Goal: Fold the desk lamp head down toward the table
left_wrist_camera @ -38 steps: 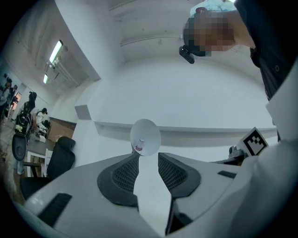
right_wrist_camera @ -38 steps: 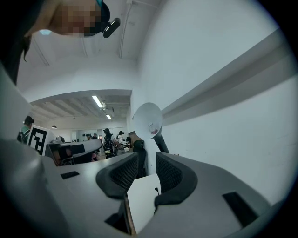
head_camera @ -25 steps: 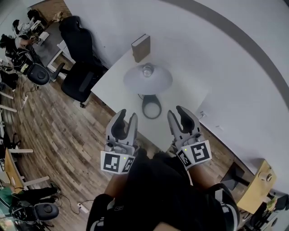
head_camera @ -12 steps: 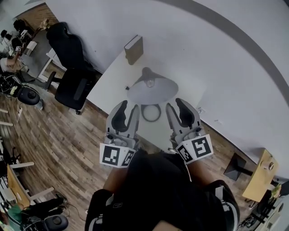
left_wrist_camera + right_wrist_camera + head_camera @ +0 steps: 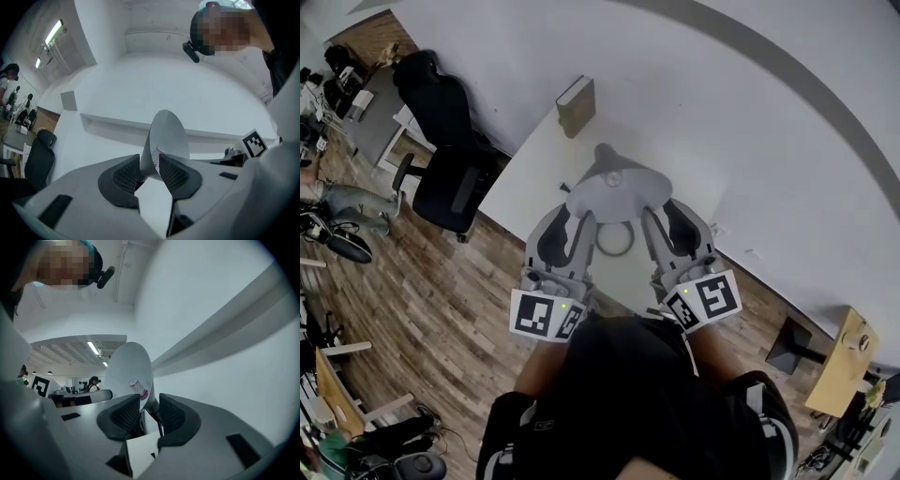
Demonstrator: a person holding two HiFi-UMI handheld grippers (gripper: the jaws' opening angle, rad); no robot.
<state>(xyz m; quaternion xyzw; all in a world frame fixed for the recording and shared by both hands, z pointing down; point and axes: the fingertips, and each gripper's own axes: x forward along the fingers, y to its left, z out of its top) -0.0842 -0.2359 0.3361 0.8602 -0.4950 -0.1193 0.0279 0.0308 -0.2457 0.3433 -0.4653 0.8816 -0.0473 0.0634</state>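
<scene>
A desk lamp with a grey cone shade (image 5: 614, 195) and a ring base (image 5: 617, 241) stands on the white table (image 5: 534, 178). My left gripper (image 5: 572, 218) reaches the shade's left rim and my right gripper (image 5: 662, 212) its right rim. In the left gripper view the shade (image 5: 168, 136) has its lower rim between the jaws of the left gripper (image 5: 151, 171). Those jaws are closing slightly, and a gap still shows beside the rim. In the right gripper view the shade (image 5: 129, 366) and bulb (image 5: 137, 386) sit between the parted jaws of the right gripper (image 5: 145, 411).
A brown book (image 5: 575, 105) stands upright at the table's far end, near the white wall. A black office chair (image 5: 455, 183) sits on the wooden floor left of the table. A small dark cord piece (image 5: 565, 185) lies beside the shade.
Both grippers have come forward from in front of the lamp base to the two sides of the shade. Their jaw gaps look the same.
</scene>
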